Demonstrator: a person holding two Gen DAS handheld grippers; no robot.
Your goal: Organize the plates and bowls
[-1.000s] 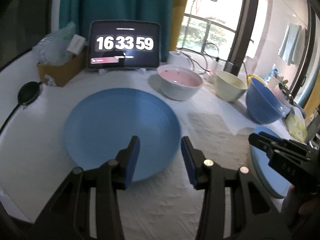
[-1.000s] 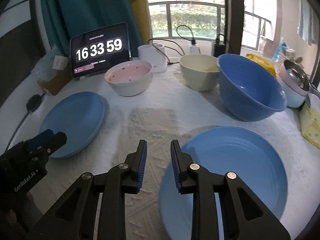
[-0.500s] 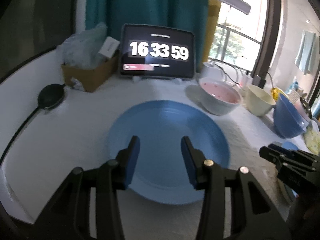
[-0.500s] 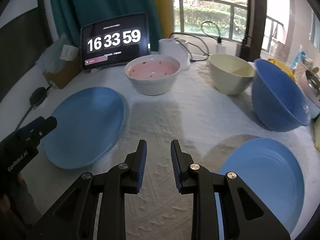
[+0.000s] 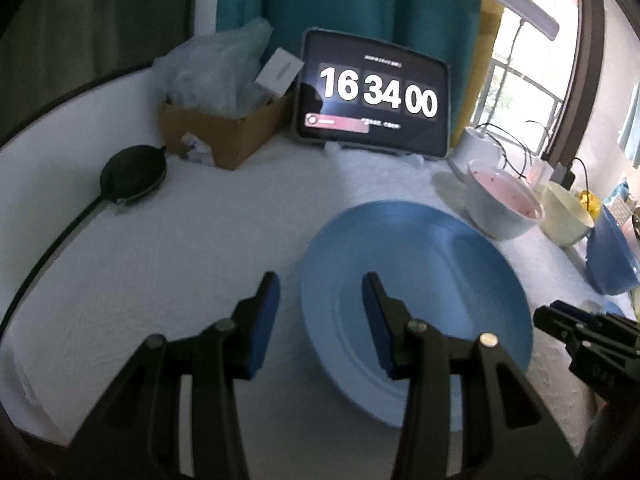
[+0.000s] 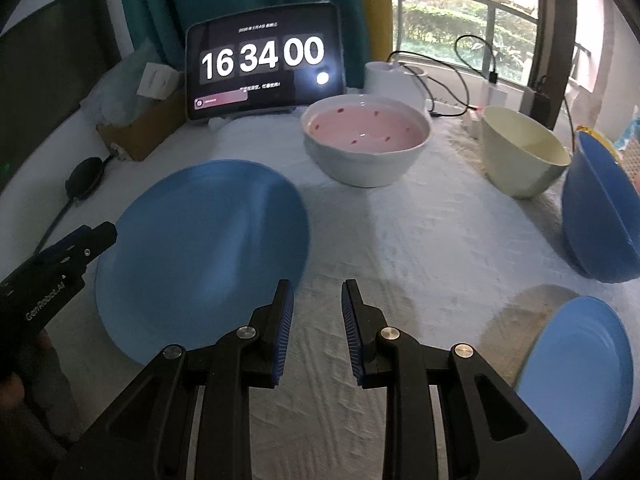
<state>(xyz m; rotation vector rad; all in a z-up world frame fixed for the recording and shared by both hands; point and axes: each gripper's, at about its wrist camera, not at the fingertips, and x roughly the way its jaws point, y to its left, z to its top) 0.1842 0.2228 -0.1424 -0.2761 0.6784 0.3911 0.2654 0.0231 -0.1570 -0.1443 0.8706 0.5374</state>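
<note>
1. We find the left gripper (image 5: 320, 292) with its jaws apart and nothing between them, poised low over the near-left rim of the left blue plate (image 5: 420, 280). Its right finger lies over the plate's inner well and its left finger over bare cloth, so the rim falls between the two.
2. We find the right gripper (image 6: 316, 304) also parted and empty, over the cloth of the table (image 6: 420, 240). The same plate (image 6: 200, 248) lies just to its left; the second blue plate (image 6: 576, 364) lies at its lower right, well apart from the first.
3. The governing relation, in our judgement: the left gripper is the nearer to the left plate and already straddles its edge, so a pinch on that rim appears to be the coming move. The plate is round, so no long axis constrains the approach.
4. The pink-lined bowl (image 6: 366, 144), cream bowl (image 6: 520, 156) and blue bowl (image 6: 600, 216) stand in a row at the back right, untouched and unstacked.
5. Against the view half a second ago, the left gripper has swung leftward: the plate then sat centred under both fingers and now sits to the right. The right gripper has likewise turned left, with the second plate pushed to the frame edge. The tablet clock (image 5: 376, 92) has advanced to 16:34:00.
</note>
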